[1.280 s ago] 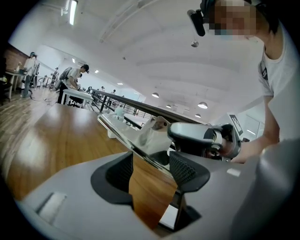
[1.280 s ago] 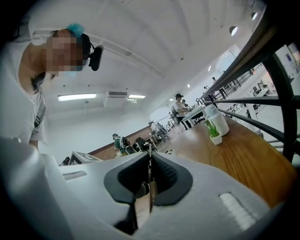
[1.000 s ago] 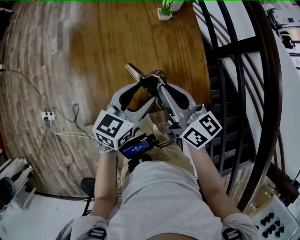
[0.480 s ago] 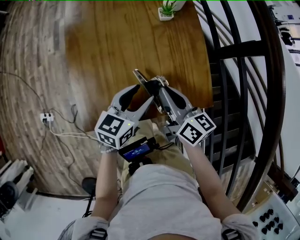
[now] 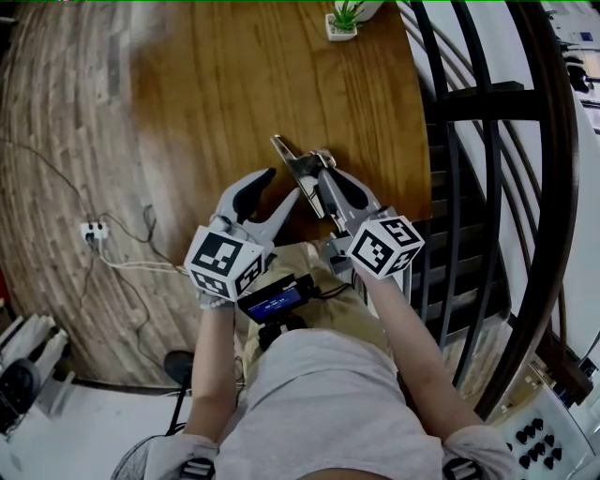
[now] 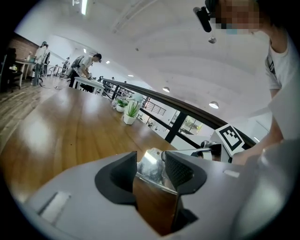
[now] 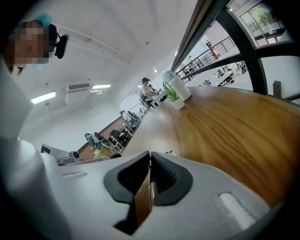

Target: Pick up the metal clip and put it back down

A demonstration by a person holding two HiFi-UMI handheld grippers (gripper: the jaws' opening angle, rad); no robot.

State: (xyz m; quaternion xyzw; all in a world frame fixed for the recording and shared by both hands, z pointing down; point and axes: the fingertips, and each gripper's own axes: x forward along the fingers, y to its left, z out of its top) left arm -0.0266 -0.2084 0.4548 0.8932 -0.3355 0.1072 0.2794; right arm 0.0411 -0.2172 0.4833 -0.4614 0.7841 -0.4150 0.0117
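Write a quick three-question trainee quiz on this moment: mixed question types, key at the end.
1. True or false: the right gripper has its jaws shut on the metal clip.
2. Multiple choice: what stands at the far edge of the table? A) a potted plant B) a mug C) a laptop
3. Short answer: what sits between the jaws of the left gripper?

Key
1. True. The jaws pinch a thin part of the clip.
2. A.
3. The metal clip. The left jaws are closing around it.
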